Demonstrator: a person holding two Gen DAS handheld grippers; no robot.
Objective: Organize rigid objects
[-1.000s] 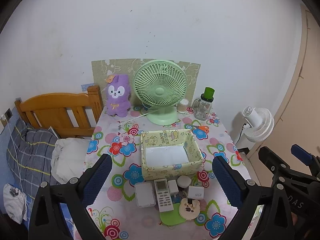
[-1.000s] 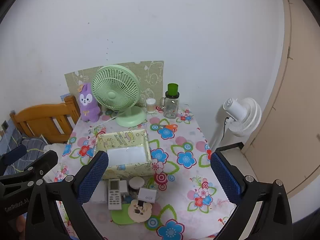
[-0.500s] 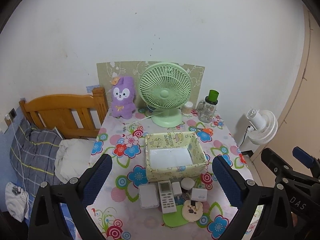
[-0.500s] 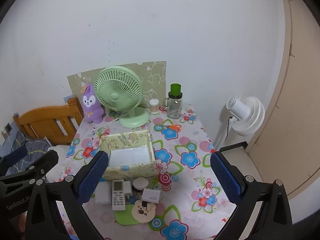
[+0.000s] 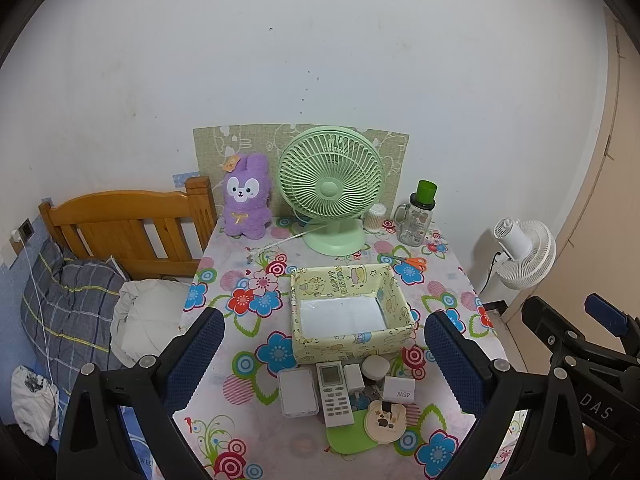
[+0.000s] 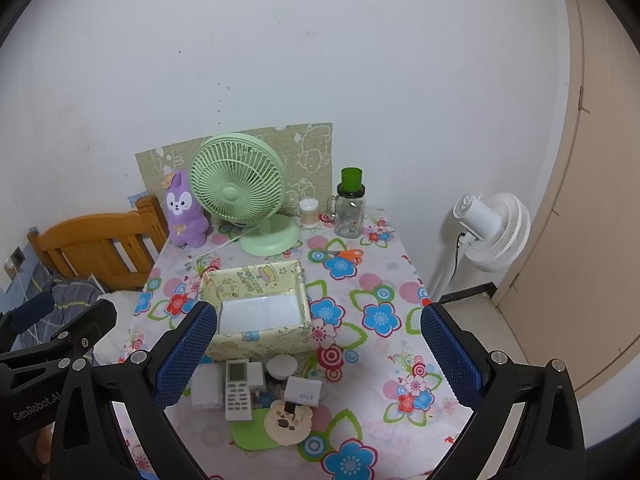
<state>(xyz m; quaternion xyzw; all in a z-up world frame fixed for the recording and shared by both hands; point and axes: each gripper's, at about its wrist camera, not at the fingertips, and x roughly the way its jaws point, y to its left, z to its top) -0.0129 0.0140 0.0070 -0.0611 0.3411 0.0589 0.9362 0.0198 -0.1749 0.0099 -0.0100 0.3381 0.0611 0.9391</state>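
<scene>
A yellow cartoon-print box sits open and empty in the middle of the flowered table. Just in front of it lie a white remote, a white flat case, a small white plug, a round white jar, a white charger block, a round bear-face item and a green pad. My left gripper hangs open above the table's near side. My right gripper is open too, held high, empty.
At the table's back stand a green desk fan, a purple plush rabbit, a glass jar with a green lid, a cotton-swab tub and orange scissors. A wooden bed frame lies left, a white floor fan right.
Both grippers have drawn back and upward a little, so the table and its objects sit slightly farther and more centred in view. Nothing on the table has moved.
</scene>
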